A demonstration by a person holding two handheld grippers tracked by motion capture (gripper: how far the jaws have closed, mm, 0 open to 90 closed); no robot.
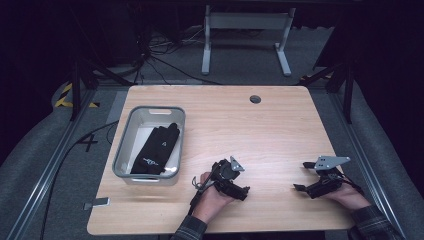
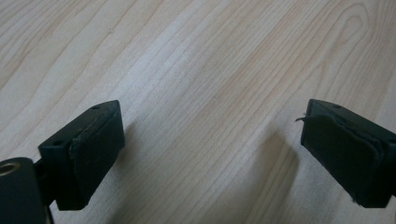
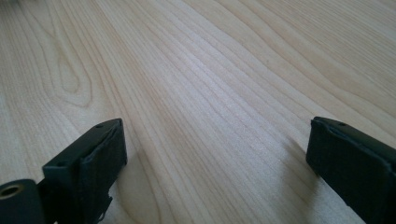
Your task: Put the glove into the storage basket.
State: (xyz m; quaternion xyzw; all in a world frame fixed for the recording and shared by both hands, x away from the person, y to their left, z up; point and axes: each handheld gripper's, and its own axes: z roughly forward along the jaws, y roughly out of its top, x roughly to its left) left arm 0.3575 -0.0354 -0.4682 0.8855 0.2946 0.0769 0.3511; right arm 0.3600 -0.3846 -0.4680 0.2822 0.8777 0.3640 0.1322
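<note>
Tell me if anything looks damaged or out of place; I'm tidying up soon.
Little stands out. The black glove lies inside the grey bin. On the left gripper, one pad has a lifting, frayed edge.

A large dark figure "4" (image 1: pixel 88 142) is marked on the grey floor left of the light wooden table. A small white mark (image 1: pixel 164 144) and a small white logo (image 1: pixel 149 161) stand on the black folded cloth (image 1: pixel 157 150) in the grey plastic bin (image 1: pixel 123 146); both are too small to read.
</note>
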